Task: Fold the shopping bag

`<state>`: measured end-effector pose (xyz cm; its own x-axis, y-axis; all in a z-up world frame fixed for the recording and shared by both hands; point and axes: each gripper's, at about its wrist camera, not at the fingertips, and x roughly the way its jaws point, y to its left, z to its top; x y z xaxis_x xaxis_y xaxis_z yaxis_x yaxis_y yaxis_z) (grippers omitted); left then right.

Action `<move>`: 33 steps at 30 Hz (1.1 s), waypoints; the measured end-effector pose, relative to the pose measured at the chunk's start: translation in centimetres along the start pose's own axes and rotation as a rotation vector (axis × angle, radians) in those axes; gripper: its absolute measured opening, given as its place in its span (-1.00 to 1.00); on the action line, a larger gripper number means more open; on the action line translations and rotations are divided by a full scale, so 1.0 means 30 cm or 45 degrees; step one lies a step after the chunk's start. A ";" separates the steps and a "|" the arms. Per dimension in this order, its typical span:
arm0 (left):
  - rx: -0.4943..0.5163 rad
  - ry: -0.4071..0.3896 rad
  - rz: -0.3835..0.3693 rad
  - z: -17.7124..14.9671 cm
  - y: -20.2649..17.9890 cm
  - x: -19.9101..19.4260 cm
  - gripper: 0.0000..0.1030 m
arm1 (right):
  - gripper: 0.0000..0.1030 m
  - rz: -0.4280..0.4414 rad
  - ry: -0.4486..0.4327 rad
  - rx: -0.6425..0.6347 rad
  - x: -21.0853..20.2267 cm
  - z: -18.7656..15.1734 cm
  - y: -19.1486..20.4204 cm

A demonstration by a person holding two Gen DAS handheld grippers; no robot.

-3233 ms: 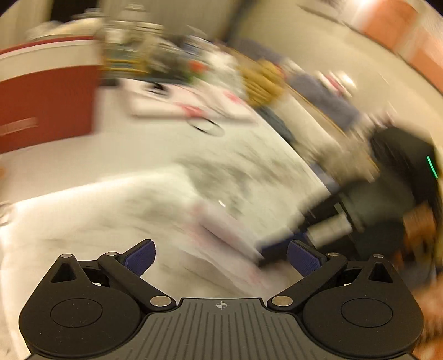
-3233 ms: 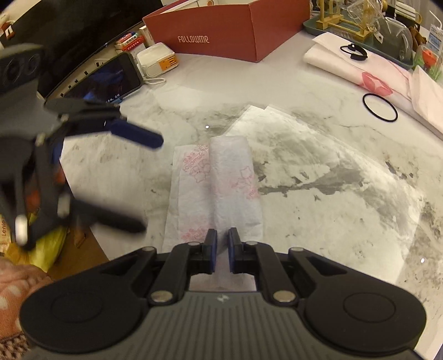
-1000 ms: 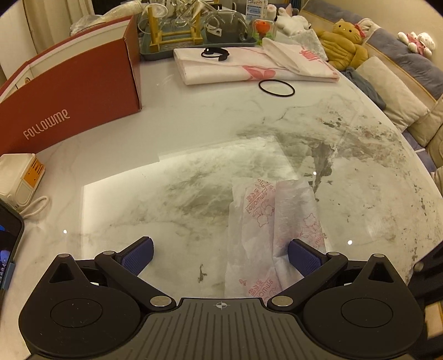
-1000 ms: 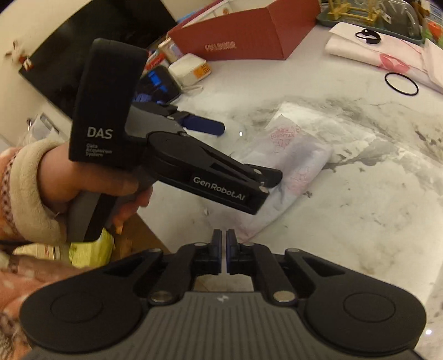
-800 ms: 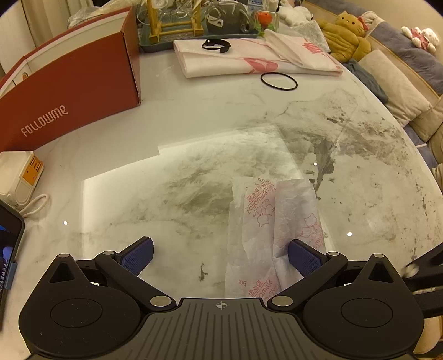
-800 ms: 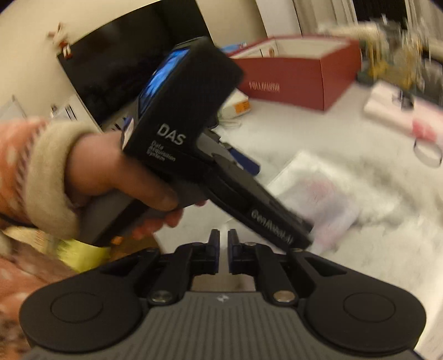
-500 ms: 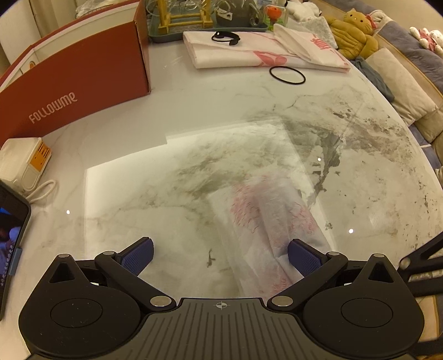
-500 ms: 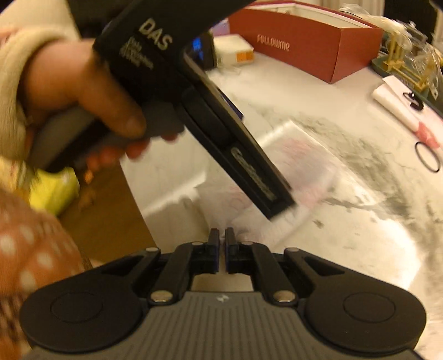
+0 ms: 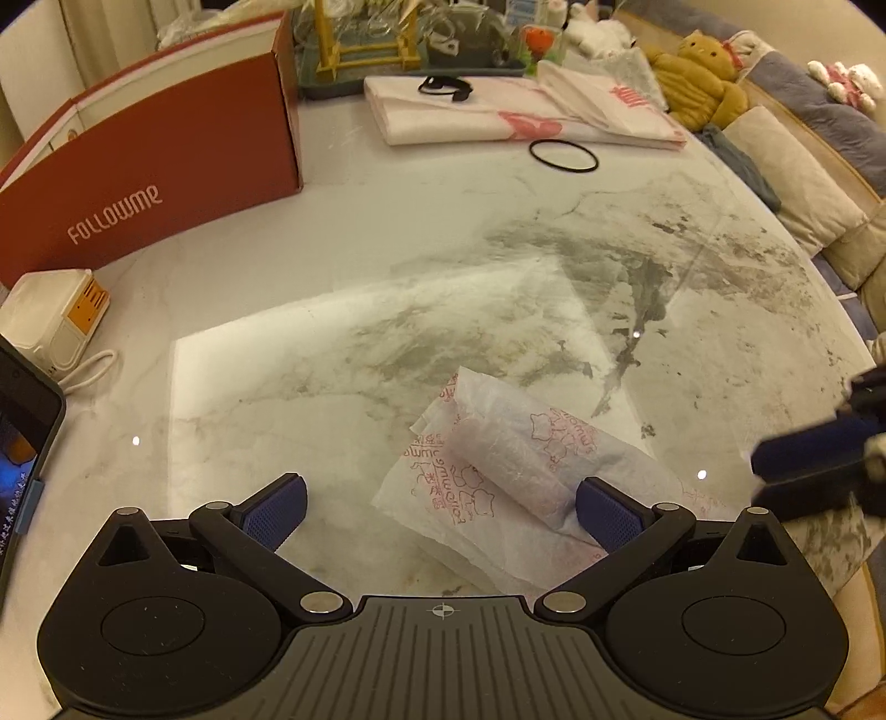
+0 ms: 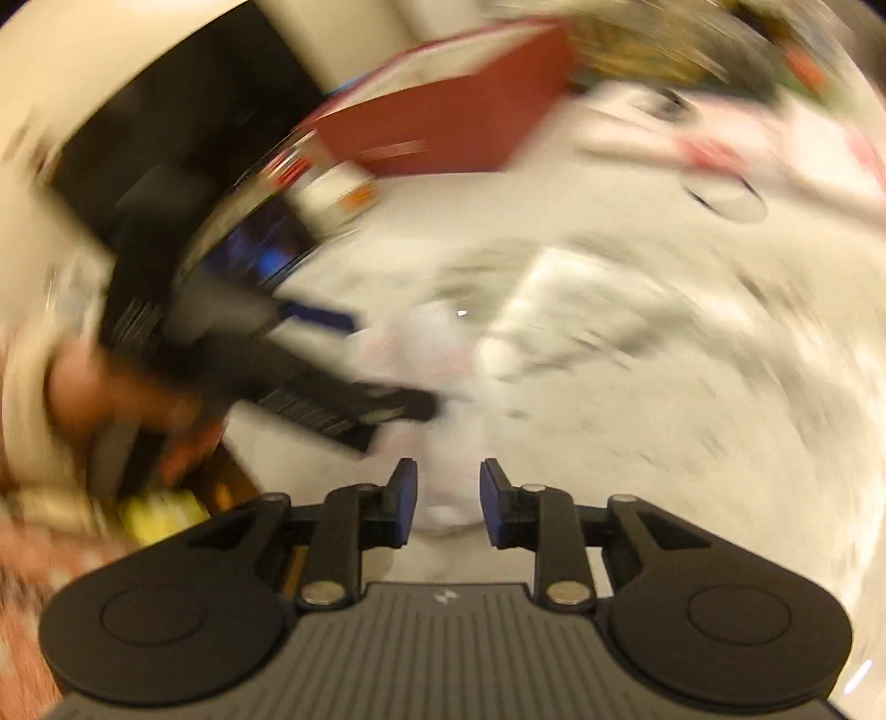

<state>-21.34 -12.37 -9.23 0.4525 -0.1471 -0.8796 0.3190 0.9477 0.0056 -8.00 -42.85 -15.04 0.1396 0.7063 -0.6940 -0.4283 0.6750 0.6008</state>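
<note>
- At the far left of the left wrist view, a phone with a lit screen lies at the edge of the marble surface, with a white charger block and its cable just beyond it.
- Behind the charger stands a red box lettered "FOLLOWME", its open top turned toward the back of the surface.
- In the foreground the left tongs are spread wide over the surface, nothing pinched between the blue pads.
- The shopping bag, thin white plastic printed in red, lies flat on the surface in a loosely folded, crumpled bundle, angled from upper left to lower right; its near end sits just beside the right-hand pad of the left tongs.
- Farther back, a black ring rests beside a folded white-and-pink cloth, and a tray of glassware stands behind that.
- At the right edge, the right tongs enter blurred, clear of the bag.
- The right wrist view is heavily smeared by motion: the right tongs have just been opening and stand partly apart with nothing pressed between them, the pale bag ahead on the surface, and a hand gripping the left tool at left.
</note>
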 end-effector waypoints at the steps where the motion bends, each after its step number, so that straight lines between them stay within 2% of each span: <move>1: 0.006 -0.006 -0.003 -0.005 0.000 -0.003 1.00 | -0.51 -0.005 -0.002 0.060 0.007 -0.003 -0.027; 3: 0.009 -0.022 -0.003 -0.012 0.000 -0.006 1.00 | -0.51 -0.025 -0.009 0.126 0.024 -0.010 -0.055; 7: 0.003 -0.030 -0.002 -0.014 0.000 -0.009 1.00 | -0.53 0.011 0.005 0.100 0.079 -0.012 -0.004; 10: -0.003 -0.035 -0.001 -0.017 -0.001 -0.010 1.00 | -0.52 -0.114 0.026 -0.105 0.111 -0.017 0.083; 13: -0.014 -0.035 0.002 -0.016 -0.001 -0.010 1.00 | -0.65 -0.261 0.043 -0.321 0.123 -0.044 0.166; 15: -0.038 -0.036 -0.004 -0.015 0.004 -0.011 1.00 | -0.71 -0.315 0.051 -0.419 0.121 -0.062 0.196; 17: -0.102 -0.033 -0.040 -0.008 0.024 -0.016 1.00 | -0.78 -0.350 0.061 -0.490 0.124 -0.071 0.212; 19: -0.233 -0.018 -0.119 -0.002 0.068 -0.025 1.00 | -0.85 -0.415 0.051 -0.610 0.140 -0.084 0.244; 21: -0.336 0.005 -0.154 0.000 0.108 -0.030 1.00 | -0.91 -0.492 0.031 -0.734 0.156 -0.095 0.275; 23: -0.290 0.022 -0.118 -0.003 0.104 -0.025 1.00 | -0.93 -0.549 -0.001 -0.828 0.152 -0.093 0.290; 26: -0.207 0.037 -0.054 -0.009 0.066 -0.012 1.00 | -0.93 -0.571 -0.019 -0.956 0.136 -0.081 0.306; 33: -0.267 0.042 -0.033 0.007 0.055 -0.004 1.00 | -0.93 -0.474 -0.009 -1.173 0.122 -0.119 0.366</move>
<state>-20.68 -10.84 -9.02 0.4179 -0.1663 -0.8931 0.1487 0.9824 -0.1134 -15.39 -33.62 -12.41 0.4101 0.4865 -0.7714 -0.8820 0.4268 -0.1997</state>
